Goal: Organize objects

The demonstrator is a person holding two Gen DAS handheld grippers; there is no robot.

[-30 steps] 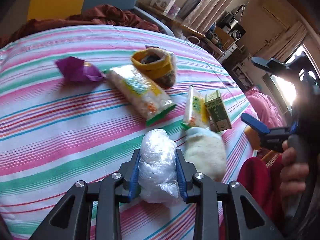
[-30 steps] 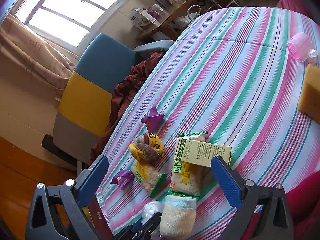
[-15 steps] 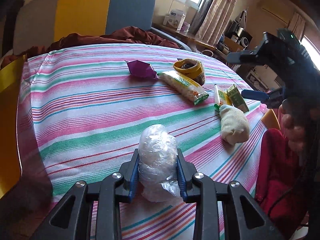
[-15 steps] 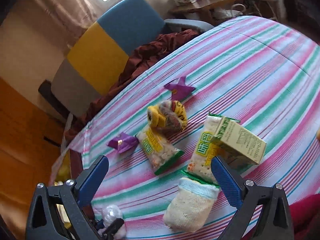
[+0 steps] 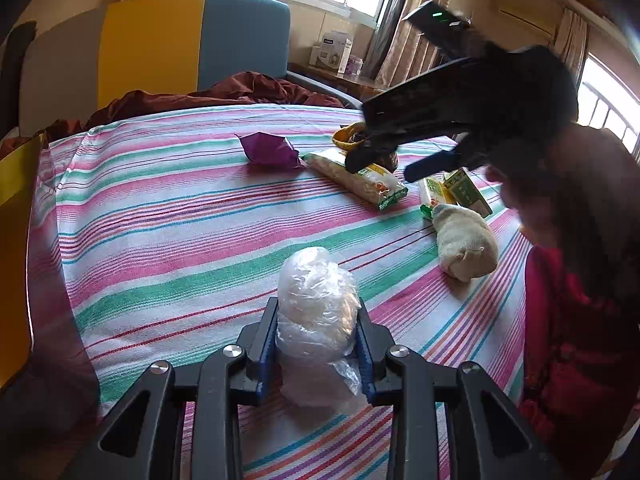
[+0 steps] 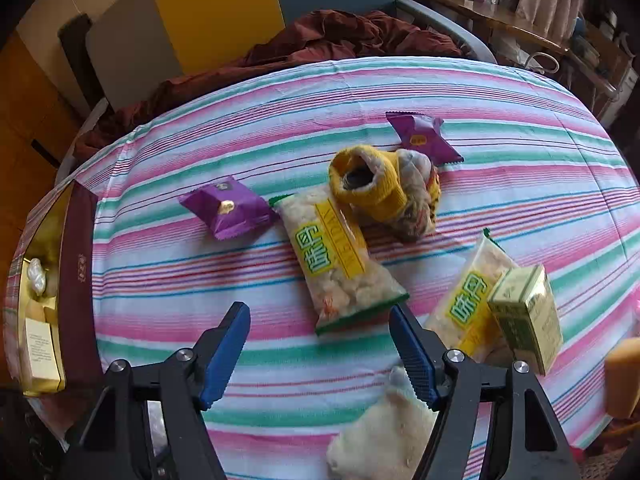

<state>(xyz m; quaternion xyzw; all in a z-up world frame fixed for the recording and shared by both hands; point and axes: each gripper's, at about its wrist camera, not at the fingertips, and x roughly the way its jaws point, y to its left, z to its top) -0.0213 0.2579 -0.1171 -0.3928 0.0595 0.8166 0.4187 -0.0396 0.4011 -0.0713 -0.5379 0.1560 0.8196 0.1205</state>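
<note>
The left gripper [image 5: 318, 344] pinches a crinkly plastic-wrapped bundle [image 5: 316, 304] above the near counter [image 5: 168, 240]; the right gripper [image 6: 320, 344], its jaws just narrowing on nothing, hangs spread over the snack packet [image 6: 340, 264]; slippery film risks slipping loose

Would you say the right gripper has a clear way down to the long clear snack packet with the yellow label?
Probably yes: the right gripper is open and empty, and nothing covers the snack packet's near end.

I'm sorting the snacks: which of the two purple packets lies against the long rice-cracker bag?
The left purple packet: its edge meets the cracker bag. The other lies beyond the yellow sock.
</note>
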